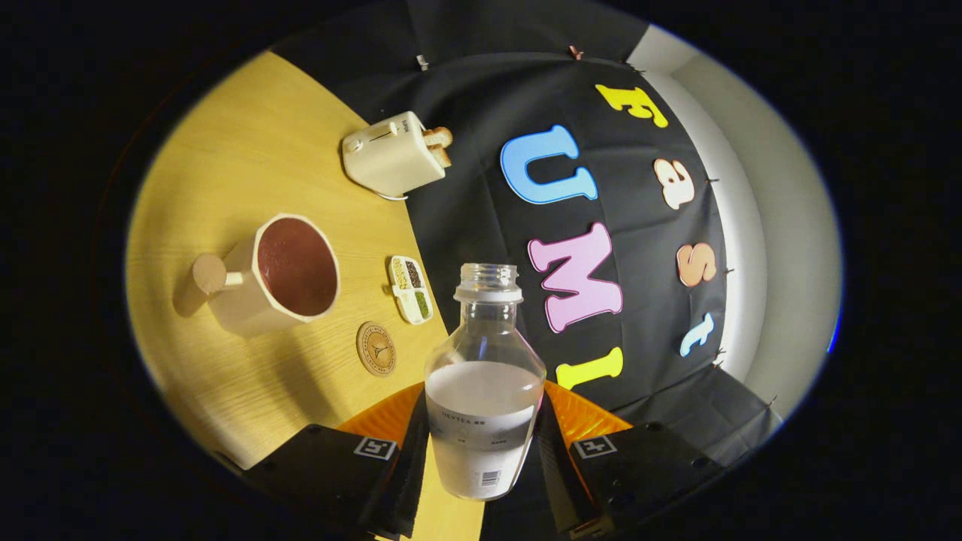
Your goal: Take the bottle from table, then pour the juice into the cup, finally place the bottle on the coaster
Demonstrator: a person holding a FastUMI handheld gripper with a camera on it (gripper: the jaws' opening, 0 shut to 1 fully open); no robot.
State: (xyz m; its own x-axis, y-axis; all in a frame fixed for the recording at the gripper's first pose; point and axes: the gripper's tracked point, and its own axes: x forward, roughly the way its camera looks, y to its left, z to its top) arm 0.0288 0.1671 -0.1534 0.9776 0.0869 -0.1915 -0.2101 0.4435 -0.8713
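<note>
**Bottle clamped in my fingers, tilted over the table**

My gripper (481, 451) is closed on the bottle (485, 376): both black fingers (409, 458) press against its lower body, one on each side, just below the label band. The bottle is clear plastic, uncapped, with a white ring under its threaded neck, and it holds a whitish liquid that fills roughly its lower half. Its open mouth points away from me, ahead of my fingers.

The whole scene sits turned sideways from where I look, with the wooden table (240, 165) running along one side of the bottle and the black cloth wall on the other. On the table, beyond my fingers, stands a cream cup (278, 274) with a dark reddish inside and a knob-ended handle. Between the cup and my fingers lies a small round wooden coaster (376, 348), bare. Just past the coaster is a little white divided dish (411, 289) holding grains or seeds. Farther off, a cream toaster (392, 154) with bread in its slots stands near the table's edge.
</note>
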